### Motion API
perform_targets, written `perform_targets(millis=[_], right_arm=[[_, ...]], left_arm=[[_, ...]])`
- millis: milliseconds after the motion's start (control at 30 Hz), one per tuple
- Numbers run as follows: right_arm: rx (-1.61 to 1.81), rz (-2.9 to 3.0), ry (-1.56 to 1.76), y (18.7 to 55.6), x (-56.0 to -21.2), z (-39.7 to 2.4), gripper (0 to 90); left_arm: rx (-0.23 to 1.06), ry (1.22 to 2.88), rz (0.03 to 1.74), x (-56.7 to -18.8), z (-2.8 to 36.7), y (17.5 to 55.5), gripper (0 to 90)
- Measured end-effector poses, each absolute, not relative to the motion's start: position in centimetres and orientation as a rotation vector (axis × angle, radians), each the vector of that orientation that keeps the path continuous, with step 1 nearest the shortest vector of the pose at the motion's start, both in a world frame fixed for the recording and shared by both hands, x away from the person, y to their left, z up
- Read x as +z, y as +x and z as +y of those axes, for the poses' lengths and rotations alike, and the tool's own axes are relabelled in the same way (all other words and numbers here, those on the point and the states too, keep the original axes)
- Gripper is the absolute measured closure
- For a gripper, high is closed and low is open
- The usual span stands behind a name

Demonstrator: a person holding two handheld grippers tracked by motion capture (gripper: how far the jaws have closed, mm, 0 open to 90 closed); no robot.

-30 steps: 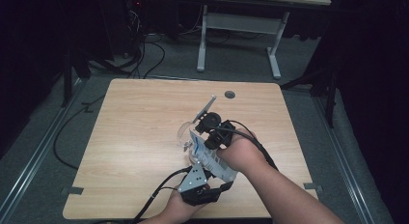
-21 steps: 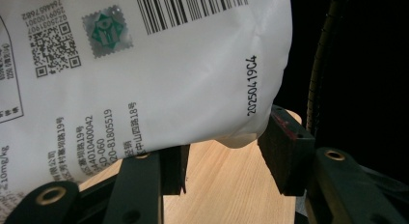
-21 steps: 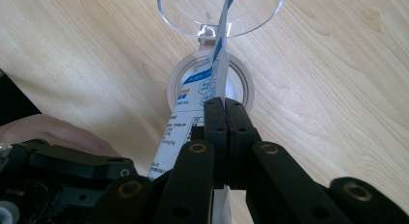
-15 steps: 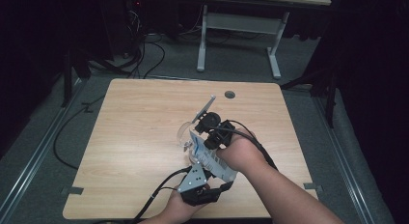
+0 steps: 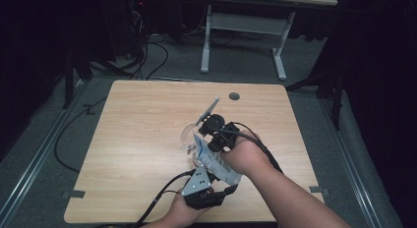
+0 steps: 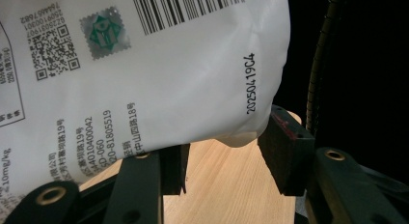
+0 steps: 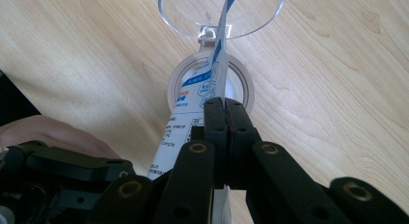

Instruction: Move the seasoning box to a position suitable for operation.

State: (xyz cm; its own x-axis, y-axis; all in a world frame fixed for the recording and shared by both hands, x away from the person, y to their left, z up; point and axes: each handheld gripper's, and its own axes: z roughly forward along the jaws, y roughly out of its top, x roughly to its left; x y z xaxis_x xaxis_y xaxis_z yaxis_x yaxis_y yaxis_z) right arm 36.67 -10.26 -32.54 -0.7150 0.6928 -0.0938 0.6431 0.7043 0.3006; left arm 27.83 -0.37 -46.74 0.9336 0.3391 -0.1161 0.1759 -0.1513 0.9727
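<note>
Spill risk: right gripper (image 7: 225, 113) pinches white printed plastic pouch (image 6: 144, 69) top, left gripper (image 6: 222, 161) clamps its base above clear container (image 7: 219, 14); tilt misses opening.

Both claws, left (image 5: 202, 165) and right (image 5: 200, 139), hold a white pouch (image 5: 216, 161).

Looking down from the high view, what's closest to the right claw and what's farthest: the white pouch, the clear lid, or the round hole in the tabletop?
1. White pouch: pinched in the right claw itself.
2. Clear lid: just to the claw's left, on the table.
3. Round hole: farthest, near the table's far edge.
</note>
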Motion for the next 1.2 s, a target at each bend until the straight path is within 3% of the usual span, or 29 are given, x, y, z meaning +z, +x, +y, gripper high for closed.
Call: perform_targets(millis=[1200], right_arm=[[0.456, 2.708, 1.114, 35.7, -32.7, -11.7, 89.9]], left_arm=[[0.159, 1.778, 0.384, -48.3, 0.3, 27.5, 56.0]])
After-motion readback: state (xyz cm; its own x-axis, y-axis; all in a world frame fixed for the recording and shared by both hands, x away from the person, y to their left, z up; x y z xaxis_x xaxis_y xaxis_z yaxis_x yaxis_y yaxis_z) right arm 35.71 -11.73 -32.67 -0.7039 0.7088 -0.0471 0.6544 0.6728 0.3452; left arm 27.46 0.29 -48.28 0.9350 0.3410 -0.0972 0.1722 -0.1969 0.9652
